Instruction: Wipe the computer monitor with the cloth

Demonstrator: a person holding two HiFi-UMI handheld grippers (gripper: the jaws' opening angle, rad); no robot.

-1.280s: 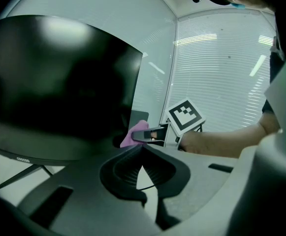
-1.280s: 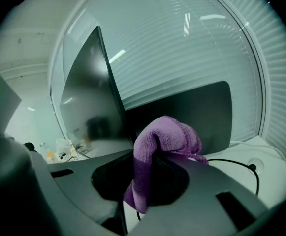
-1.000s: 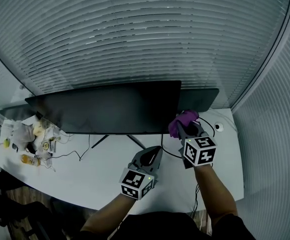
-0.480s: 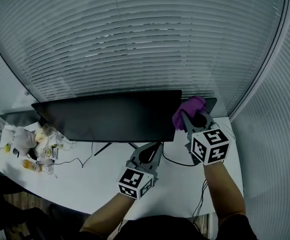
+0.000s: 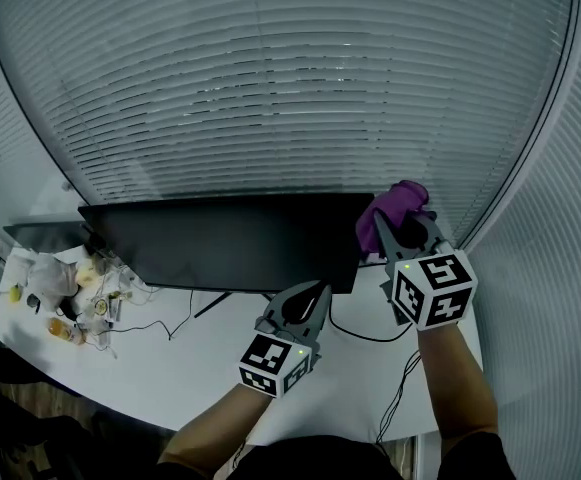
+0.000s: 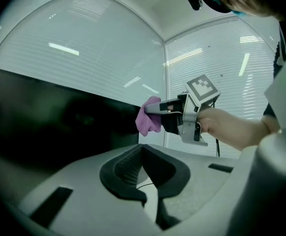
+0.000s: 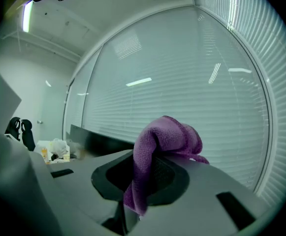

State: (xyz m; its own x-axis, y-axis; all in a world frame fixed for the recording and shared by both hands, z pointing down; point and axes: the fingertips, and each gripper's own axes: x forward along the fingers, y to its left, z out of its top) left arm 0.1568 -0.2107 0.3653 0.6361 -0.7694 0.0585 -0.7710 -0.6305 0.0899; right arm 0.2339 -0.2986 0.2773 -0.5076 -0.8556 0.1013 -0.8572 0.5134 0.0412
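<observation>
Fuzzy purple cloth [image 5: 396, 206] pinched in right gripper [image 5: 401, 225], left gripper [image 5: 313, 294] closed, flat dark monitor [image 5: 220, 240]

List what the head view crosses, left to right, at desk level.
clutter pile → monitor → purple cloth, up at the monitor's top right corner

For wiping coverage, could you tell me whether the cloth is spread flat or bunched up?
Bunched up: the purple cloth sits crumpled in the jaws of the right gripper.
</observation>
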